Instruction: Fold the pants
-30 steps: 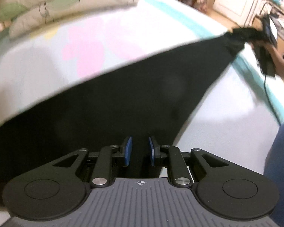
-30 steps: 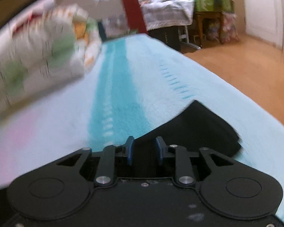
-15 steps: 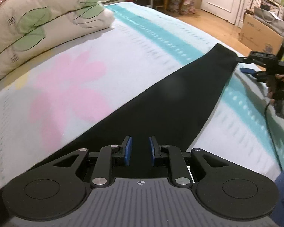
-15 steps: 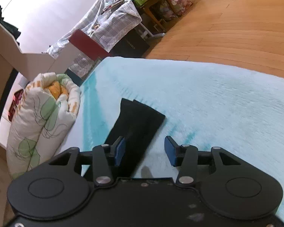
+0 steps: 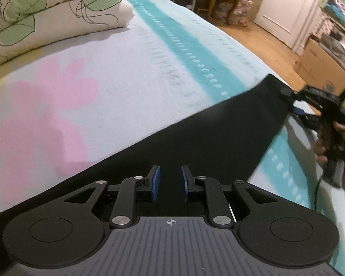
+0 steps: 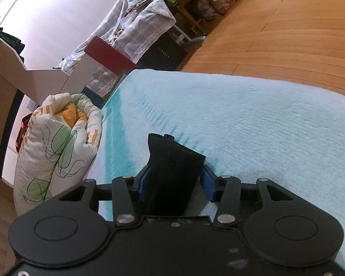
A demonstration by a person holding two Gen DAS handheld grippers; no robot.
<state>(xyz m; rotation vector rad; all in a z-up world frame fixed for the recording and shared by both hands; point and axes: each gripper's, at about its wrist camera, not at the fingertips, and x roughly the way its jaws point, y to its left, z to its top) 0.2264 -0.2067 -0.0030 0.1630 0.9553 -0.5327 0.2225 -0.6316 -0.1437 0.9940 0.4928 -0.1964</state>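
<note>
The black pants (image 5: 195, 138) lie stretched across the bed (image 5: 131, 73), running from the left hand-held gripper (image 5: 170, 184) at the near edge to the right hand-held gripper (image 5: 294, 105) by the bed's far side. The cloth looks taut and flat between the two, over a blanket with a pink flower print and a teal stripe.

In the left wrist view the left gripper's blue pads (image 5: 155, 182) stand close together with black cloth between them. The gap is narrow, and the pads seem to pinch the fabric, though the contact itself is hard to make out against the dark cloth.

In the right wrist view the right hand-held gripper (image 6: 176, 184) has its jaws well apart. They have just been opening, then levelled off. The end of the pants (image 6: 172, 168) sits between the pads (image 6: 142, 184); the left pad lies against the cloth's edge and the right pad just beside the other edge, with no clear squeeze. The cloth's tip rests on the pale blue blanket (image 6: 253, 126).

A person's hand (image 5: 333, 147) holds the right gripper's handle at the right of the left wrist view. A rolled quilt (image 6: 57, 147) with green leaves lies at the head of the bed, well apart from the pants. Beyond the bed is a wooden floor (image 6: 287, 30).
</note>
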